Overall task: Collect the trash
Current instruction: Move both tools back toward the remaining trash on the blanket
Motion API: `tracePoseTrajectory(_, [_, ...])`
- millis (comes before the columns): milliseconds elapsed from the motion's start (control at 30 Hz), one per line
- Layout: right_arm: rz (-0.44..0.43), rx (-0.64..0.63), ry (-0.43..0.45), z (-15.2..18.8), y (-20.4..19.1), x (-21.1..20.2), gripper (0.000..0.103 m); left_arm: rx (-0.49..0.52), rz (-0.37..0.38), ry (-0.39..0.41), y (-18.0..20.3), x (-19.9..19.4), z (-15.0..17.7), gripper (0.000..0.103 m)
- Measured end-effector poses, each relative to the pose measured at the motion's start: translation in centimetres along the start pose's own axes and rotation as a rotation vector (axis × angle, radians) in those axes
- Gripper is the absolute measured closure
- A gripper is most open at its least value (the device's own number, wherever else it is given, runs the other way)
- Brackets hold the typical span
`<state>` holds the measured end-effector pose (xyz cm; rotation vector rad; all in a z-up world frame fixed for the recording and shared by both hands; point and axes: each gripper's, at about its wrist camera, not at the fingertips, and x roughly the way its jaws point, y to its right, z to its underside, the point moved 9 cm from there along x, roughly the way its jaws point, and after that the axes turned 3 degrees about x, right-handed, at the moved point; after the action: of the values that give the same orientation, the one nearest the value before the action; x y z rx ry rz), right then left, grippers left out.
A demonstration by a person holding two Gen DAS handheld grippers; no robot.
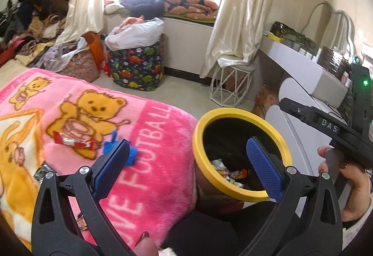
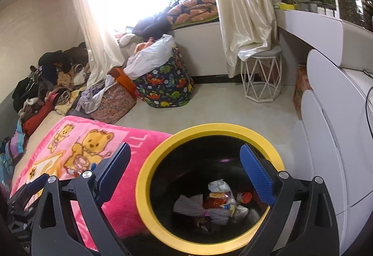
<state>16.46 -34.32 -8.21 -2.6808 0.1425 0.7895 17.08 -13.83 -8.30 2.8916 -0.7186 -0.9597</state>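
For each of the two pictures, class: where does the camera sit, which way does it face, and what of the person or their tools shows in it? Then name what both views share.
Left wrist: sits on the left gripper, facing down over the pink blanket with a red wrapper; the right gripper and the hand holding it show at right.
Right wrist: sits on the right gripper, looking down into the yellow-rimmed bin with trash; its open jaws show.
Shared: bin, blanket, dinosaur basket, window.

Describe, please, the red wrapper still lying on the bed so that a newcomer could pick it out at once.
Start at the pink teddy-bear blanket left of the yellow-rimmed bin. On the big bear's drum lies a flat red snack wrapper with a silvery middle. The crumpled blue scrap to its right is shorter.
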Motion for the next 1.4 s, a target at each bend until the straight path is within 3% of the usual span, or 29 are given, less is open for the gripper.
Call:
tracePoseTrajectory(667, [-0.142,-0.187,-0.016,2.1,-9.4,-0.4,0.011,-0.077,-0.113,0.052,-6.9,-3.5,0.0,0.011])
tracePoseTrajectory(1400, [-0.244,-0.310,-0.053,5.5,-15.8,0.3,0.011,-0.160,-0.209,0.052,-13.9,-5.5,1.7,0.011])
